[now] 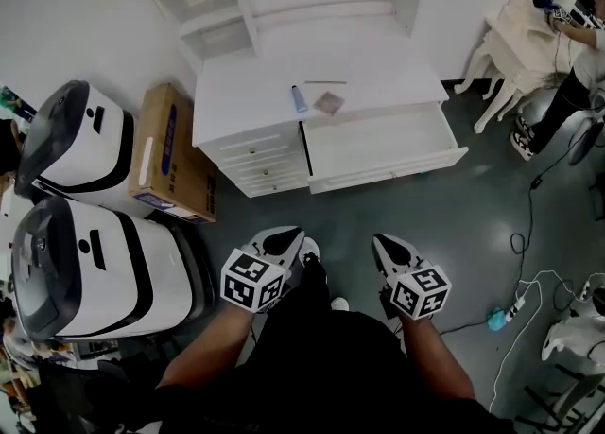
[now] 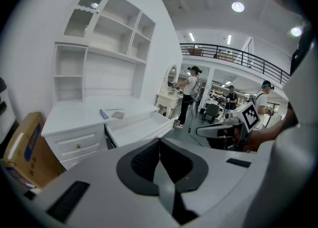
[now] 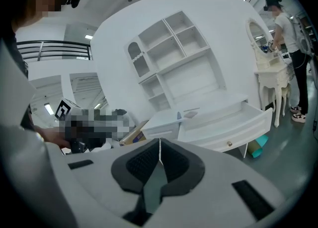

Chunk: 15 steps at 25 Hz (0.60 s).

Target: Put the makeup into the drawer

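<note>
On the white dressing table [image 1: 255,92] lie a blue tube [image 1: 299,98], a small brownish compact [image 1: 329,102] and a thin pencil [image 1: 325,82]. Below them the wide drawer [image 1: 378,144] stands pulled out, and nothing shows inside it. Both grippers are held low over the grey floor, well short of the table. My left gripper [image 1: 299,241] is shut and holds nothing, and so is my right gripper [image 1: 382,245]. In the left gripper view the tube [image 2: 104,114] and the compact [image 2: 118,115] lie far beyond the shut gripper [image 2: 159,140]. The right gripper [image 3: 159,141] faces the open drawer [image 3: 223,125] from a distance.
A cardboard box [image 1: 175,153] leans against the table's left side, next to two big white-and-black machines [image 1: 80,139]. Cables and a power strip [image 1: 518,304] run over the floor at the right. A white chair [image 1: 506,54] and a person stand at the far right.
</note>
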Each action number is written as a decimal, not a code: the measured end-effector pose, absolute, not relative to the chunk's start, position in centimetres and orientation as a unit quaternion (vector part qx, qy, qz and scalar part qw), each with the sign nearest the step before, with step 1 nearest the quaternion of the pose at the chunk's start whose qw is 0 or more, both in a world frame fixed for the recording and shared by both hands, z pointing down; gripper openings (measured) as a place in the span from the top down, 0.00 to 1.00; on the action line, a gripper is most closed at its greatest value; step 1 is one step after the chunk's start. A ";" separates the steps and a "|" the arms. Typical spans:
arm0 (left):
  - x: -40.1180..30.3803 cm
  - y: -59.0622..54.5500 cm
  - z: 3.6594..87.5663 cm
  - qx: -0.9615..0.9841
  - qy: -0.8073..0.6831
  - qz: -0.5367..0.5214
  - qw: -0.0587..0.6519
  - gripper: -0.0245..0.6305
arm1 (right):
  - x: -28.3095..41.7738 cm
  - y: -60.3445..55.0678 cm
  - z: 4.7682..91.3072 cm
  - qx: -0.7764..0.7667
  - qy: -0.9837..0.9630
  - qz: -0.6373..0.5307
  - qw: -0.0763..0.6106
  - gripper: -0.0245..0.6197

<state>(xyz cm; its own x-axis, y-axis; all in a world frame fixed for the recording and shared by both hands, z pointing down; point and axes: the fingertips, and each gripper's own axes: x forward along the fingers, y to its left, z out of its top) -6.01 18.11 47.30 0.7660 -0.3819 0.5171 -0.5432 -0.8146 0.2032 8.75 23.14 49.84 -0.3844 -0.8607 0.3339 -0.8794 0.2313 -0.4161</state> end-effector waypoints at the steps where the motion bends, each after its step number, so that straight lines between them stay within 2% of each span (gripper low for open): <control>1: -6.0 17.5 47.4 0.923 -0.250 0.234 0.174 0.95 | 8.8 22.5 49.9 0.555 -0.784 0.279 0.017 0.92; 15: -5.1 5.9 48.2 0.922 -0.249 0.234 0.181 0.95 | 9.7 11.6 49.3 0.560 -0.778 0.283 0.027 0.92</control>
